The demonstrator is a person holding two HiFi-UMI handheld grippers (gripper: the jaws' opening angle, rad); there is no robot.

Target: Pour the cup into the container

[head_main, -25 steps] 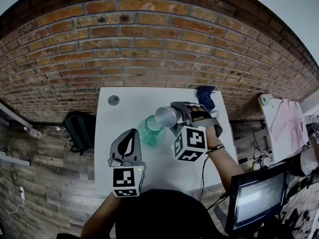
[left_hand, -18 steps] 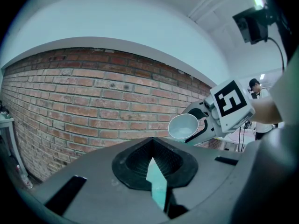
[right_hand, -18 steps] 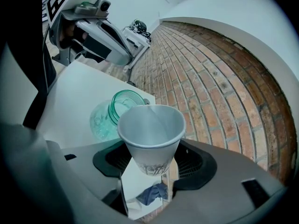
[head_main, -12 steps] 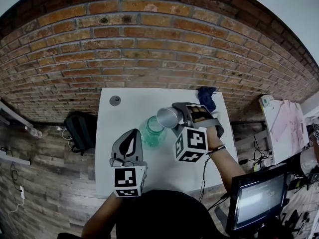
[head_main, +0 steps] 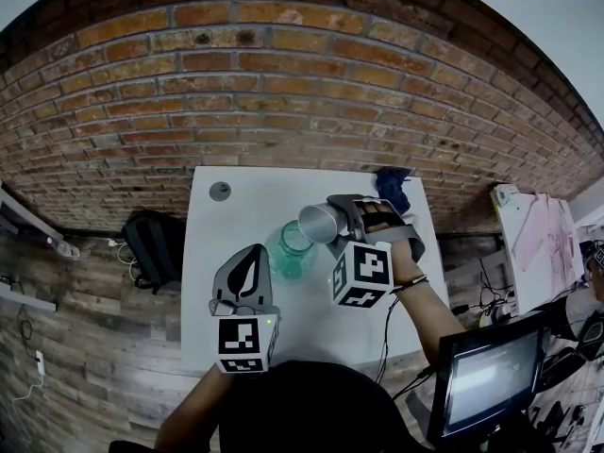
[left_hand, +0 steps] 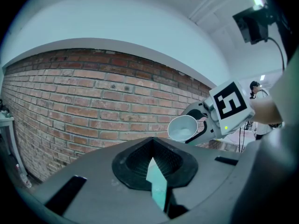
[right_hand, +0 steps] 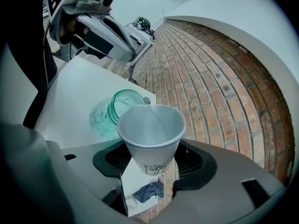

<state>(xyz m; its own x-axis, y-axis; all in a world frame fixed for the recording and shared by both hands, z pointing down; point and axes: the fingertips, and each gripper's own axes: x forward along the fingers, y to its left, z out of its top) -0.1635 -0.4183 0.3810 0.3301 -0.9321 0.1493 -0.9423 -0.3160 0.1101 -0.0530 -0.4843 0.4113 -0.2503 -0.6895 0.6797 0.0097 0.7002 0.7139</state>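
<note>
**Right claw pinches a tipped paper cup beside the jar's mouth**

The right gripper (head_main: 340, 225) holds its jaws spread wide, and they pinch the lower body of a white paper cup (head_main: 319, 222) with a grey print near its base. In the right gripper view the right gripper (right_hand: 152, 161) has one dark pad on each side of the cup (right_hand: 152, 135), pressed against its wall. The cup is tipped over, with its mouth turned toward the left of the head view. It hangs in the air at the middle of that frame, just up and to the right of the jar's opening. Its inside shows only a white wall in the right gripper view.

The left gripper (head_main: 247, 272) hovers at the lower left of centre in the head view, near the jar but apart from it. In its own view the left gripper (left_hand: 154, 168) has its tips pressed together, and nothing is held between them. The cup (left_hand: 182, 127) appears past them, at the right of centre.

The green-tinted glass jar (head_main: 290, 251) stands upright and open on the white table (head_main: 222, 243). In the right gripper view the jar (right_hand: 112, 113) sits left of centre. Something pale and speckled lies in its lower part, too small to identify.

A crumpled blue cloth (head_main: 389, 185) lies at the table's far right corner.
</note>
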